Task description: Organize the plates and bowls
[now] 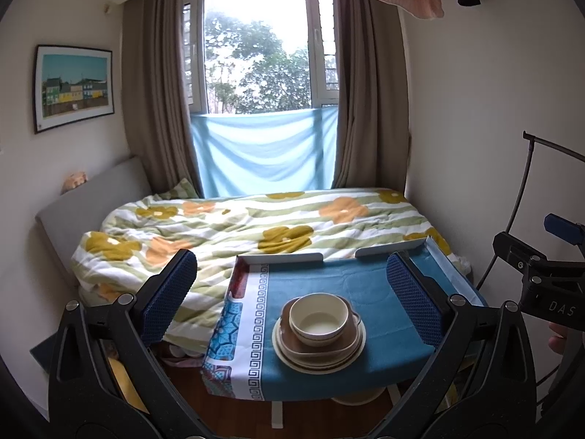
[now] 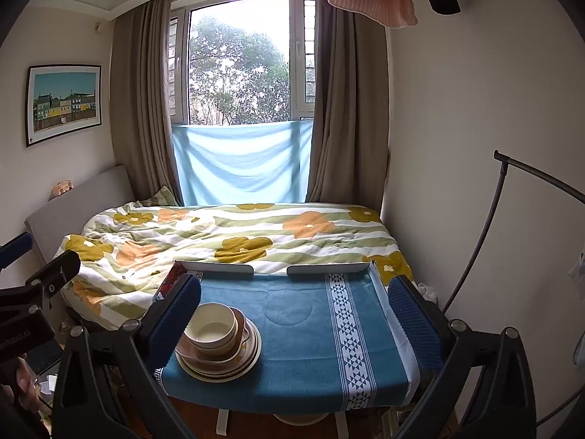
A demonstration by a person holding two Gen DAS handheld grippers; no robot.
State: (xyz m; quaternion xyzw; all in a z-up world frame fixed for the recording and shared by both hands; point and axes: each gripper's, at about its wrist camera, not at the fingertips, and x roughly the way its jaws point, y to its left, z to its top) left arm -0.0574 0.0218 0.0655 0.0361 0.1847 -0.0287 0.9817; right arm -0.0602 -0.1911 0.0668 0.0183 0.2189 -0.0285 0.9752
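Nearest the lens in each wrist view are the blue ribbed pads on black fingers. The left gripper [image 1: 292,292] is spread wide and holds nothing; the right gripper [image 2: 296,314] is likewise spread and empty. Both hang back from the near edge of the small table [image 1: 329,369], which is covered by a blue patterned cloth [image 2: 314,336] and stands against a bed with a flowered quilt [image 1: 234,226].

All the crockery sits in one stack [image 1: 319,333] on the near part of the table, toward its left side. A cream bowl [image 1: 317,317] with a thin dark band tops it, nested in a brown bowl [image 2: 244,323], which rests on a brown squarish dish [image 1: 321,349] over at least two cream round plates [image 1: 292,356]. The exact count of plates below cannot be told from here. The rest of the cloth is bare.

By my reading the dishes are already gathered largest at the bottom, so either the sorting is done or it has yet to start with unstacking. If more is wanted, the next move calls for closing one gripper on the cream bowl's rim, one pad inside and one outside, and lifting straight up so the brown bowl beneath does not drag along.
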